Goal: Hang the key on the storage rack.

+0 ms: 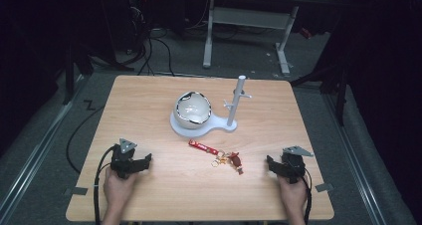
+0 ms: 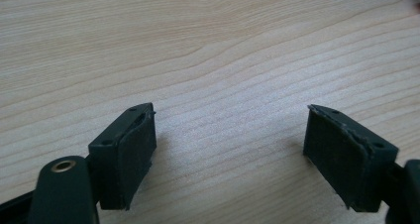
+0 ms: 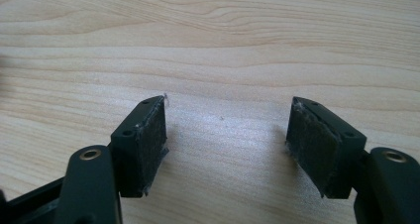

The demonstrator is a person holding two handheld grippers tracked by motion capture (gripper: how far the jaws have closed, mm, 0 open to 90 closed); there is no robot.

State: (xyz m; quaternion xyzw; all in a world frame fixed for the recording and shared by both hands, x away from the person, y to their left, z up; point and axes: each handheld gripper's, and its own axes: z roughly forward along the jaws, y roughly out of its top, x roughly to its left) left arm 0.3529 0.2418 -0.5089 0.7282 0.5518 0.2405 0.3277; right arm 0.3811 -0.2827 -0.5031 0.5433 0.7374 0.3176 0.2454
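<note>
while both rest low on the table (image 1: 149,205), left tongs (image 2: 230,149) wide open (nothing between), right tongs (image 3: 225,142) likewise, keychain (image 1: 219,155) apart

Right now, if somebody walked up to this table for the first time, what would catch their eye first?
Probably the white bowl sitting on the white stand with its upright peg post, near the middle of the wooden table. Just in front of it lies a red keychain with small charms. At the near edge, the left gripper and the right gripper rest on the wood, one in each hand, both open with nothing between their fingers.
</note>
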